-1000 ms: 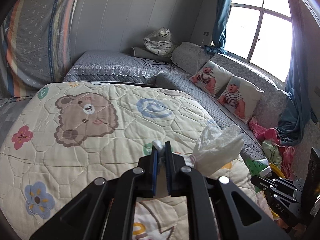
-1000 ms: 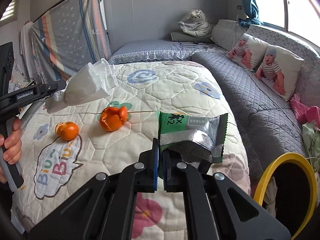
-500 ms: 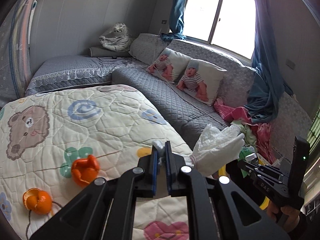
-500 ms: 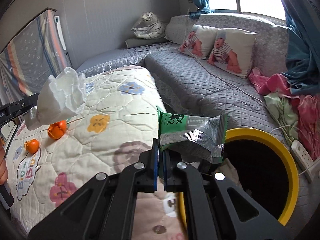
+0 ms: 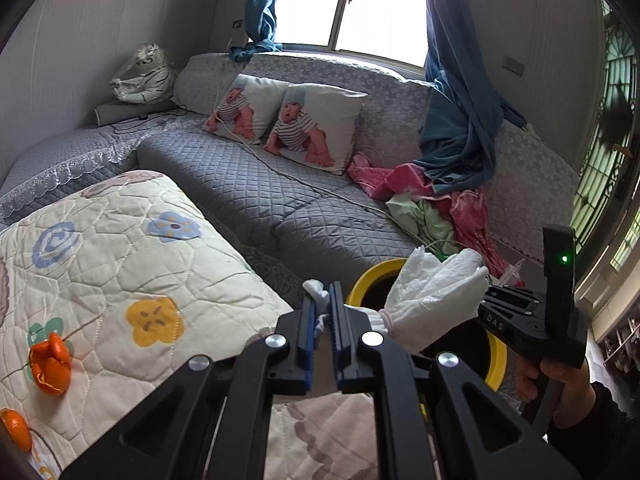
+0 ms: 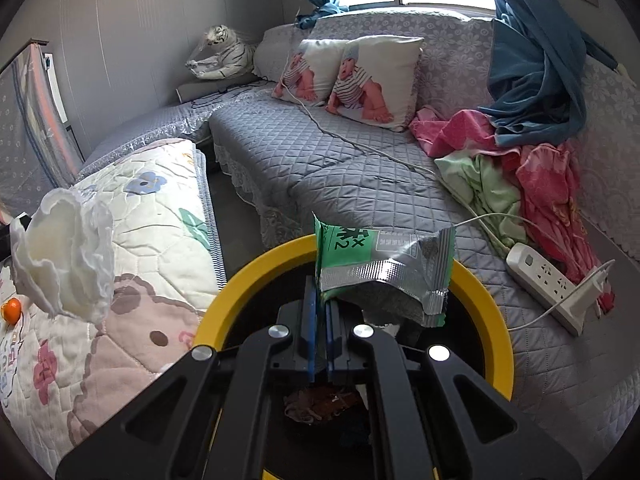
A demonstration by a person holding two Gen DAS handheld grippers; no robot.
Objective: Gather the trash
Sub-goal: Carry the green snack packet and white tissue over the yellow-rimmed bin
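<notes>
My left gripper is shut on a crumpled white tissue, which fans out to the right, over the near rim of a yellow-rimmed bin. My right gripper is shut on a green and silver snack wrapper, held right above the open bin; dark trash lies inside it. The right wrist view shows the tissue at the far left, over the quilt. Orange peel and an orange piece lie on the patterned quilt.
A grey quilted sofa runs behind the bin, with two baby-print cushions, pink and green cloths, a white power strip and its cable. A hand holds the right gripper at the right. Blue curtains hang by the window.
Both grippers have swung right, off the quilt toward the sofa, each keeping its piece of trash. The yellow bin now sits directly under the wrapper; the orange bits have slid to the left edge.
</notes>
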